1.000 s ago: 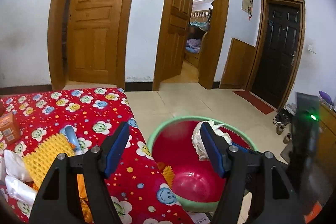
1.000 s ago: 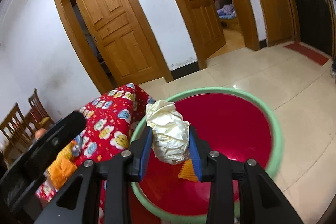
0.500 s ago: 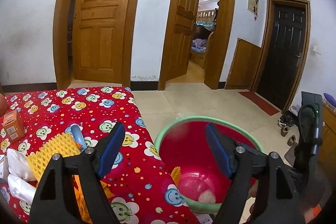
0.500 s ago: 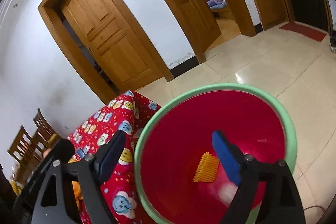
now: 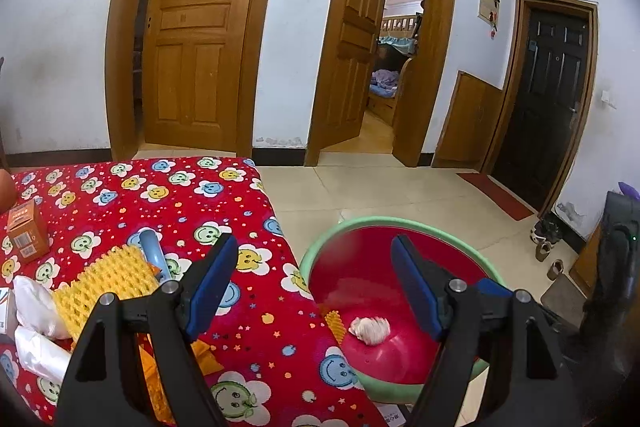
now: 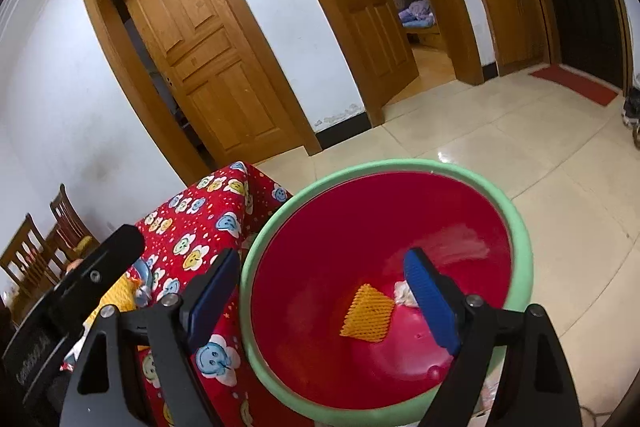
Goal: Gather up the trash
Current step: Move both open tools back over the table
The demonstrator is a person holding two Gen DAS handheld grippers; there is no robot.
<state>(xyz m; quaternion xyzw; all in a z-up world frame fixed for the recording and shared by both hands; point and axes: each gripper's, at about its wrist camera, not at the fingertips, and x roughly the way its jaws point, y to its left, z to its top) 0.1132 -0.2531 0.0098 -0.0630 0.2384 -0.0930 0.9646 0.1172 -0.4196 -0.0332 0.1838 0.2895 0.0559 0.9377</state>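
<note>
One basin, two yellow foam nets, three doors.

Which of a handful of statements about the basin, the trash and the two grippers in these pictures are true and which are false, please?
1. The crumpled white paper lies inside the red basin. True.
2. The right gripper is clamped on the paper. False: its jaws stand open and empty above the basin, having just been opening.
3. A yellow foam net lies in the basin beside the paper. True.
4. The left gripper holds the orange box. False: it is open and empty, and the box stands on the red flowered tablecloth.
5. The basin sits on the tablecloth. False: it sits on the tiled floor beside the table.
</note>
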